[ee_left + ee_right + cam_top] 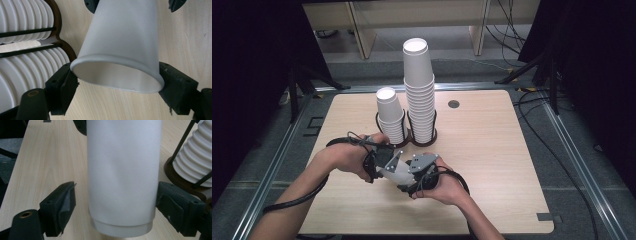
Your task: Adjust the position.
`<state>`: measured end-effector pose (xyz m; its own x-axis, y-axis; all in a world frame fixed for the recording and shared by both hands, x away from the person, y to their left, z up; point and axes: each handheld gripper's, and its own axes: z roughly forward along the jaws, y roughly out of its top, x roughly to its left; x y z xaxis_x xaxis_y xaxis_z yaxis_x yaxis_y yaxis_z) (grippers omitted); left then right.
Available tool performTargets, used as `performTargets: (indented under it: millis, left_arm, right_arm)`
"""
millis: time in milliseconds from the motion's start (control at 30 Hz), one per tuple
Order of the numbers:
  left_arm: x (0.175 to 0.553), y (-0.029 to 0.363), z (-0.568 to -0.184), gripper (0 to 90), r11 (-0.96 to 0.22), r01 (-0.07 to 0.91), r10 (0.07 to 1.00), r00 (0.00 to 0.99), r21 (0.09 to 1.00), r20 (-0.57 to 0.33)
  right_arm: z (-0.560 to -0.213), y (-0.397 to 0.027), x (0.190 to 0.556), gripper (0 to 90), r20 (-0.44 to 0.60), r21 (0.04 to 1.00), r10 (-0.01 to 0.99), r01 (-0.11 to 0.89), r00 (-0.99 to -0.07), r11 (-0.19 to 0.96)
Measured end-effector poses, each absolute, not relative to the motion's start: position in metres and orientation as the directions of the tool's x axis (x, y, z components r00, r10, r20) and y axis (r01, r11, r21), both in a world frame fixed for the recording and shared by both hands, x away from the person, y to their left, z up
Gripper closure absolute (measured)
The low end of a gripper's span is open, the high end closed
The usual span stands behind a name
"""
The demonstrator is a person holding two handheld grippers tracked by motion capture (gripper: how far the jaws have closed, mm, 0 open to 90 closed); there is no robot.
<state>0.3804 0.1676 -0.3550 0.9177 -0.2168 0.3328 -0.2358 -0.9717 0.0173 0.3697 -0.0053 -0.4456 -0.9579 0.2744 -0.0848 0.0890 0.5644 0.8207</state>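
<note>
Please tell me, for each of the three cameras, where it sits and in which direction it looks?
High view: above the table, looking forward and down; both forearms enter below.
Left gripper view: on the left tongs, looking along their pads, which clamp the paper cup at its open rim.
Right gripper view: on the right tongs, around the cup's base end.
Shared: the cup, the cup stacks.

Left gripper (388, 161) comes in from nine o'clock, jaws clamped tight. Right gripper (412, 175) faces it from four o'clock, one pad touching, the other standing off.
</note>
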Motion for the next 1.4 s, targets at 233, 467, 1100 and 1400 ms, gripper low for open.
performTargets:
  millis: [233, 467, 1100, 1400]
  left_arm:
    - [0.3790, 0.1662, -0.3527, 21.3, -0.971, -0.237, -0.215, 0.918, 0.027, 0.335]
    - [0.3782, 0.1648, -0.3532, 21.3, -0.970, -0.242, -0.216, 0.917, 0.036, 0.337]
    - [0.3778, 0.1619, -0.3527, 21.2, -0.968, -0.244, -0.213, 0.916, 0.052, 0.340]
    - [0.3792, 0.1619, -0.3535, 17.9, -0.970, -0.235, -0.201, 0.922, 0.065, 0.330]
  right_arm:
    - [-0.4461, -0.0062, 0.3708, 17.9, -0.073, 0.823, 0.278, 0.100, -0.958, 0.560]
    - [-0.4478, -0.0058, 0.3716, 19.2, -0.067, 0.826, 0.283, 0.106, -0.957, 0.554]
    - [-0.4497, -0.0070, 0.3734, 26.8, -0.084, 0.831, 0.291, 0.094, -0.953, 0.548]
    - [-0.4511, -0.0075, 0.3728, 27.1, -0.088, 0.832, 0.288, 0.088, -0.954, 0.547]
